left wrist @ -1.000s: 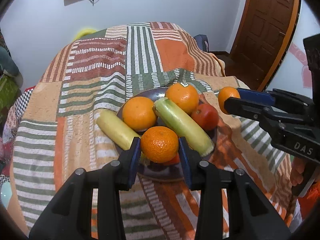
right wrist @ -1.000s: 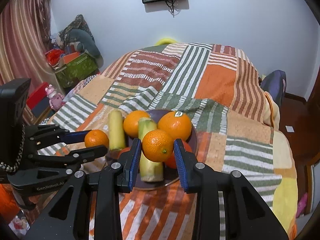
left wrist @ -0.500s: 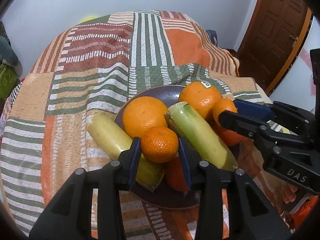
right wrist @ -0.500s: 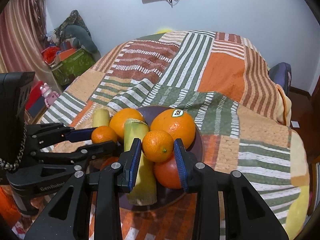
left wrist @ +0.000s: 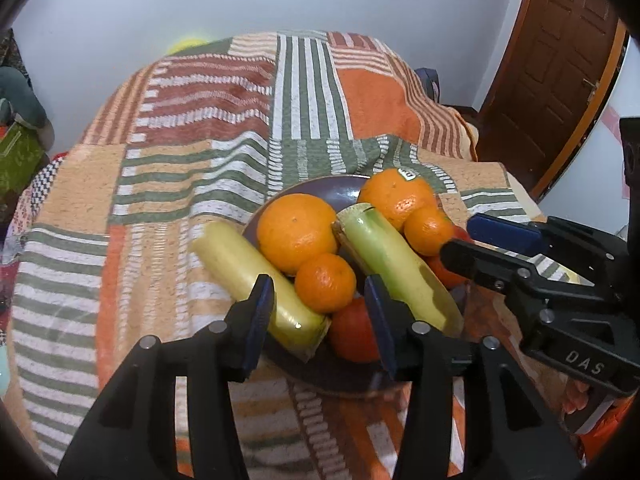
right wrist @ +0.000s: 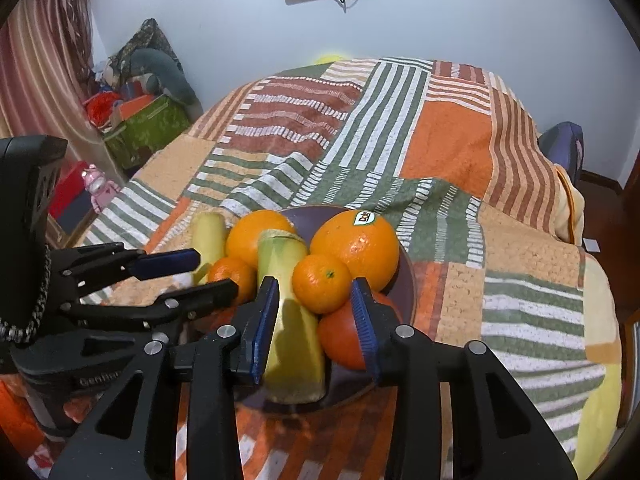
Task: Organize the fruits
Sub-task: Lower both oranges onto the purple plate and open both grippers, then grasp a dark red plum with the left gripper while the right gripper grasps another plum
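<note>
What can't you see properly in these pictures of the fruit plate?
- Left wrist view: the red fruit is partly hidden behind the left hand-held gripper.
- Both views: the plate is mostly covered by fruit.
- Right wrist view: a small orange sits partly behind the left gripper's finger.
- Left wrist view: the big orange's sticker is too small to read.

Layout as I log it from the wrist cameras:

- Dark round plate [left wrist: 320, 188] rests on the striped patchwork blanket [left wrist: 200, 120].
- On the plate: two large oranges [left wrist: 297, 232] at the back, side by side.
- Between them, the pale green peeled stalk [left wrist: 392, 264] runs front to back.
- The yellowish stalk [left wrist: 248, 276] lies at the plate's left edge.
- Small mandarin [left wrist: 325, 282] sits before the left orange; under it, the red tomato [left wrist: 354, 334].
- My left gripper [left wrist: 320, 316] flanks that mandarin; my right gripper [right wrist: 316, 316] flanks another [right wrist: 322, 283].
</note>
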Available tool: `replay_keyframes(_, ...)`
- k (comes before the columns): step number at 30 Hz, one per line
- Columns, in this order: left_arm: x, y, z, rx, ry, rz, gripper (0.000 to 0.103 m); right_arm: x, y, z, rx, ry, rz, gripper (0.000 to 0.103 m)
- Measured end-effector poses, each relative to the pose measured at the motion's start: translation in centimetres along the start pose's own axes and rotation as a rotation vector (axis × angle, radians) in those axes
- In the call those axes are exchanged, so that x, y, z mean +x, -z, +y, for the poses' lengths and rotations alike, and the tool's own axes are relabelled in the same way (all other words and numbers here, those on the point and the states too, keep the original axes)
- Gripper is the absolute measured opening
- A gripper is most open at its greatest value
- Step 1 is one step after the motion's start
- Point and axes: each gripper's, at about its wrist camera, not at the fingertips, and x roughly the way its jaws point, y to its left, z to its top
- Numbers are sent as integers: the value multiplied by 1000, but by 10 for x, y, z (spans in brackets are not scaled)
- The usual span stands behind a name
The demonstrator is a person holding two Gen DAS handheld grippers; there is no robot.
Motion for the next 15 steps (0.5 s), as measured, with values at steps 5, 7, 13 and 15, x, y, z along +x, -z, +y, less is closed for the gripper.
replay_keyframes(5, -41, 9, -4, 18, -10, -41, 47, -30, 9, 8, -18, 23, -13, 35)
replay_keyframes(7, -63, 15, -6, 17, -10, -65, 47, -45, 13, 11, -12, 23, -23, 35)
replay_keyframes(13, -113, 34, -11, 4, 13, -116, 47, -88, 34, 26, 2, 15, -60, 35)
replay_keyframes(15, -125, 44, -12, 4, 20, -119, 47, -97, 41, 33, -1, 15, -70, 35)
